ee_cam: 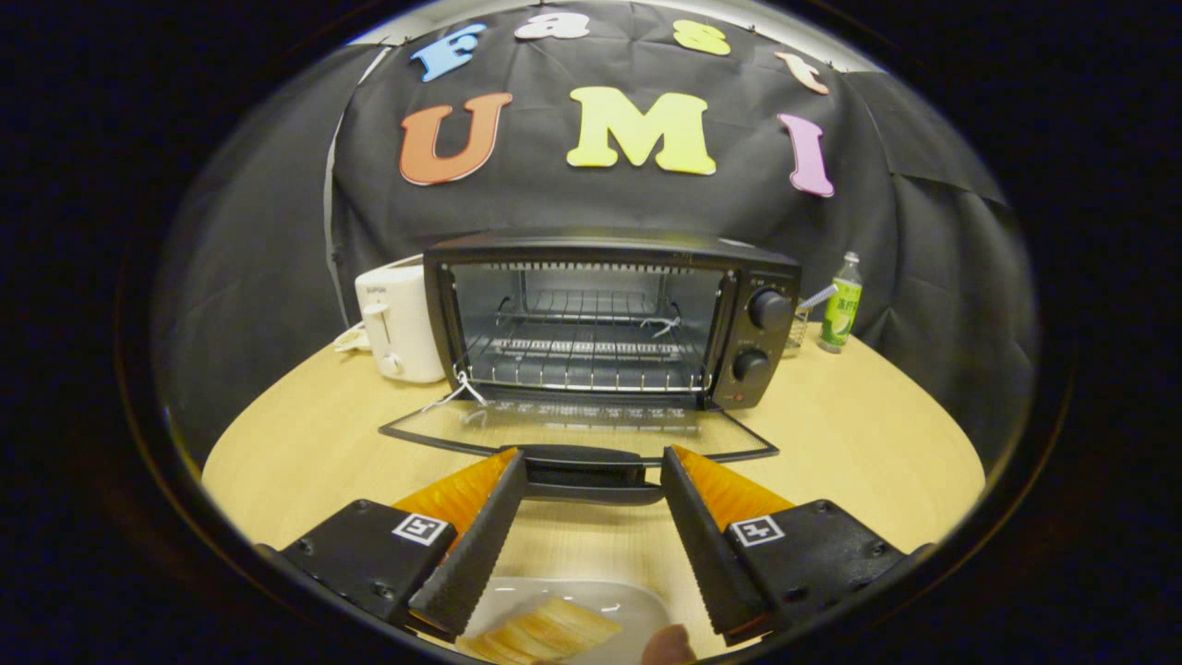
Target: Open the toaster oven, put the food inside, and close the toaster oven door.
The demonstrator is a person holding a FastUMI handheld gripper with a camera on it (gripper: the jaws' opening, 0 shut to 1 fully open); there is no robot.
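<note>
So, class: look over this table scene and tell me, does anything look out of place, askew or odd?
A white string hangs loose at the open toaster oven door's hinge corner. Otherwise tidy: the open gripper sits above the plated food.

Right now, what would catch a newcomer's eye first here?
The toaster oven stands beyond the fingers on the table, its glass door folded down flat and its wire rack bare. The open gripper hovers with the door's handle just ahead of its tips. Below, between the fingers, sliced bread lies on a plate; a white toaster sits beside the oven.
</note>
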